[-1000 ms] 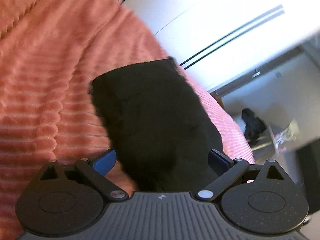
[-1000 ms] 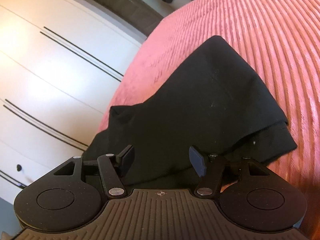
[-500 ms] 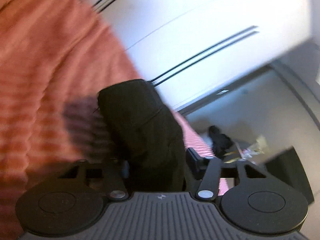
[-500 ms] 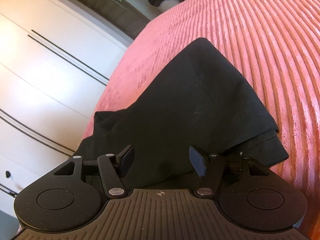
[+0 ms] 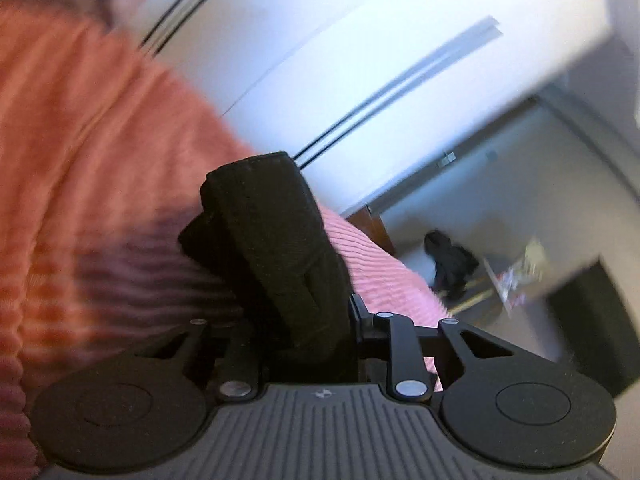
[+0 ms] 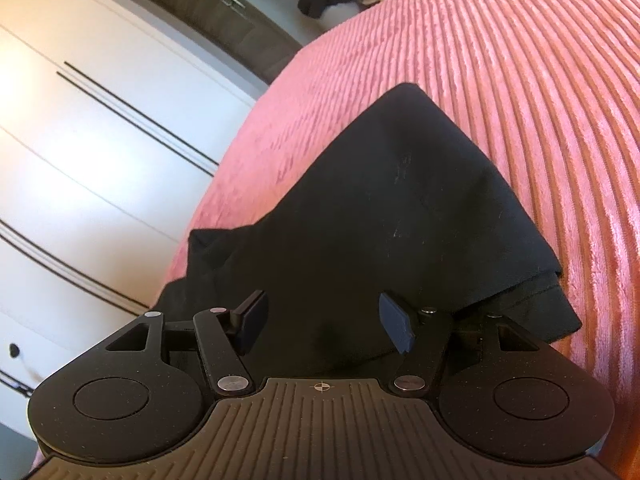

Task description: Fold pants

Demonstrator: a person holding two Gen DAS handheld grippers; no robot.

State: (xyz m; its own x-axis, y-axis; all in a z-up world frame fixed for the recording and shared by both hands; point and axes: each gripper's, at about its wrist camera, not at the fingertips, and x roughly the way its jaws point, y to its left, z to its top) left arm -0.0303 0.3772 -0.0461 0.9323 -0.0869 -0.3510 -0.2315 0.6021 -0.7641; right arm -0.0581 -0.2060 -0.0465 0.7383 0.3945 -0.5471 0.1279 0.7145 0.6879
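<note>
Left wrist view: the left gripper (image 5: 304, 320), its jaws closing, pinches a thick, bunched fold of the black pants (image 5: 276, 240), matte woven cloth raised above the ribbed coral bedspread (image 5: 80, 140); glossy white wardrobe doors (image 5: 360, 40) stand behind. Right wrist view: the right gripper (image 6: 322, 324) has its blue-padded jaws moderately wide, above the pants (image 6: 380, 208), though contact cannot be told. The garment lies as a flat, wedge-shaped layer on the corduroy-like bedspread (image 6: 540, 100), near its edge.

Matt black cloth pants (image 6: 392, 216), ribbed plush bedspread (image 6: 540, 92)
</note>
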